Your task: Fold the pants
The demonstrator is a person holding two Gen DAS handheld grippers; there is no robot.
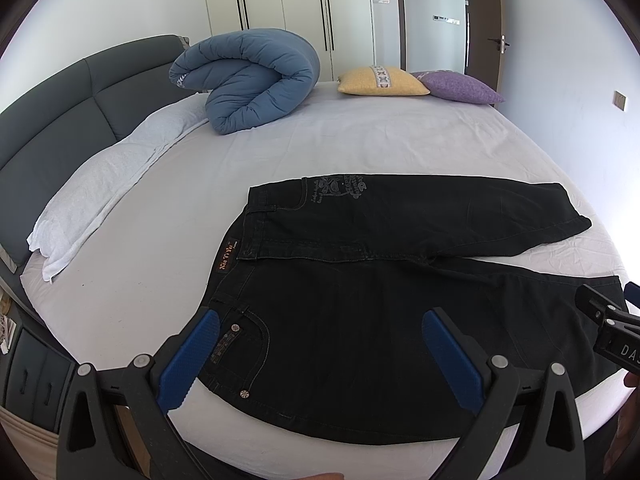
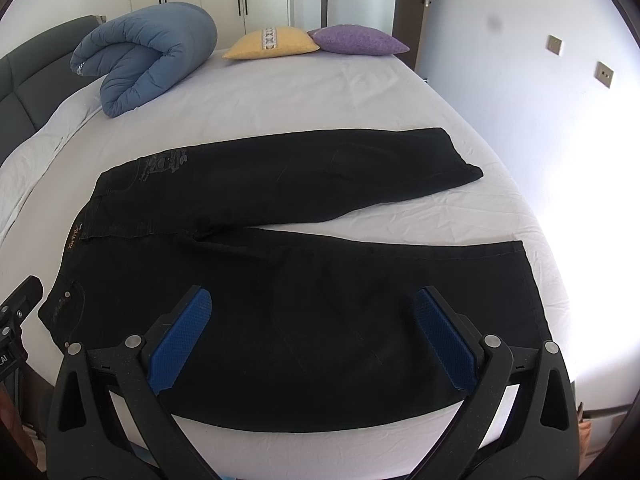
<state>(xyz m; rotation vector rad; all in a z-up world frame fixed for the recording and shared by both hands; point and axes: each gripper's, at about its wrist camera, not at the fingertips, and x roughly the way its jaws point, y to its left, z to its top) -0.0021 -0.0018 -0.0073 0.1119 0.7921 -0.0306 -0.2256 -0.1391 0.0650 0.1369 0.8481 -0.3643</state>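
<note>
Left wrist view: black pants (image 1: 360, 280) lie spread flat on the white bed (image 1: 340, 140), waistband toward the grey headboard (image 1: 60, 108), legs running away from it and splayed apart. Far leg ends at a hem near the bed's edge, near leg runs under the other gripper's body. Orange waist label (image 1: 227, 255) at the waistband edge; pale print (image 1: 340, 189) on the far hip. Left gripper (image 1: 320, 332) jaws wide, blue pads either side of the near hip, holding nothing; cannot tell if the pads touch the cloth. Right gripper (image 1: 608, 320) shows only as a black body at the frame edge, over the near leg's hem. Rolled blue duvet (image 1: 248, 84) by the headboard, white pillow (image 1: 108, 184) along it, yellow cushion (image 1: 382, 80) and purple cushion (image 1: 460, 86) at the bed's far end.

Right wrist view: pants (image 2: 300, 260) again flat on the bed (image 2: 320, 92), legs in a V. Right gripper (image 2: 314, 308) jaws wide over the near leg, empty. Part of left gripper (image 2: 20, 304) beside the waistband. Duvet (image 2: 148, 56), yellow cushion (image 2: 272, 42), purple cushion (image 2: 360, 40) beyond the pants.
</note>
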